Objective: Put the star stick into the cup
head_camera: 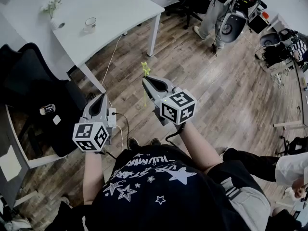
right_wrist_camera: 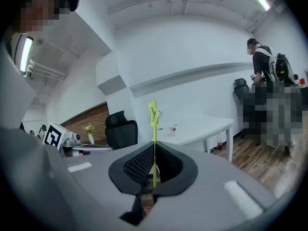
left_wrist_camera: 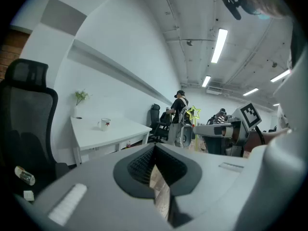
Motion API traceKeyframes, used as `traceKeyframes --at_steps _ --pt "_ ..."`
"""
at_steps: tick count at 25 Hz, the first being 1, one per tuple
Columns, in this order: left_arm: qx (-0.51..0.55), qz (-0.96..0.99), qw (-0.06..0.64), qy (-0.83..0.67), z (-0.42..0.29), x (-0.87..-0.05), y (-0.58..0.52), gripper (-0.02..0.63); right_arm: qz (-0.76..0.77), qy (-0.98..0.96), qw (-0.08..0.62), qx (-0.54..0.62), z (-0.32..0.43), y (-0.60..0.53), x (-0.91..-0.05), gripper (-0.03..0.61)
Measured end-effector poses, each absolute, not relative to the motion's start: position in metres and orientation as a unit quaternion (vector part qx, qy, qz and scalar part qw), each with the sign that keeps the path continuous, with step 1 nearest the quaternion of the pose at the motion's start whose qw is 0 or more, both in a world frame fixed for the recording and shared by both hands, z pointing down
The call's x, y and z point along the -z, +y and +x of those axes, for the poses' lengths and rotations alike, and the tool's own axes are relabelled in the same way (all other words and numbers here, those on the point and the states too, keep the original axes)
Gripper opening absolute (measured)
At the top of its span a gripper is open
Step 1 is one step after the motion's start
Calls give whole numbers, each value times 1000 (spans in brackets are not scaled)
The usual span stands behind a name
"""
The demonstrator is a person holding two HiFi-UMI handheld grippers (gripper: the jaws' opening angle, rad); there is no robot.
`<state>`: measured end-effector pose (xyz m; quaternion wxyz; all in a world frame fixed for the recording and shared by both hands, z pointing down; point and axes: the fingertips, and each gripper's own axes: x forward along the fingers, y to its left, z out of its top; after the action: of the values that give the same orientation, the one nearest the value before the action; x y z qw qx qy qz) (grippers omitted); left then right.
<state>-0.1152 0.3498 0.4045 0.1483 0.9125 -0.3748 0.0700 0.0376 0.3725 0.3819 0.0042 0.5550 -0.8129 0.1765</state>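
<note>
Head view: A person in a dark star-printed shirt stands on a wood floor holding the right gripper (head_camera: pixel 148 82), jaws clamped on the thin yellow-green star stick (head_camera: pixel 145 70), which stands upright with its star end on top. The left gripper (head_camera: pixel 99 98) is held lower and to the side, well apart from the stick. The cup (head_camera: pixel 90 24) stands on the white tabletop (head_camera: pixel 130 6), back from its near edge, beside a small potted plant (head_camera: pixel 53 8) at the wall-side edge; the stick is well apart from the cup.

Left gripper view: The left gripper (left_wrist_camera: pixel 155 148) has its jaws drawn together to a narrow slit, with nothing between them (only floor shows through). Beyond them are the cup (left_wrist_camera: pixel 104 124) on the tabletop (left_wrist_camera: pixel 122 129), a black office chair (left_wrist_camera: pixel 29 114) and the star stick (left_wrist_camera: pixel 194 113).

Right gripper view: The right gripper (right_wrist_camera: pixel 154 148) grips the star stick (right_wrist_camera: pixel 154 124) low on its stem, the stem rising straight between the ribbed pads. The cup (right_wrist_camera: pixel 173 128) stands on the tabletop (right_wrist_camera: pixel 207 126), beyond the stick.
</note>
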Motion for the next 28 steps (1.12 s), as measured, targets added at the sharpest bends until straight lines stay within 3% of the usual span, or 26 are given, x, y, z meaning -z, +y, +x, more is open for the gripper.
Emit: traceKeyframes --at_steps 28 --pt "-92 908 171 -371 -171 -442 301 3 589 -784 17 -196 15 336 -413 20"
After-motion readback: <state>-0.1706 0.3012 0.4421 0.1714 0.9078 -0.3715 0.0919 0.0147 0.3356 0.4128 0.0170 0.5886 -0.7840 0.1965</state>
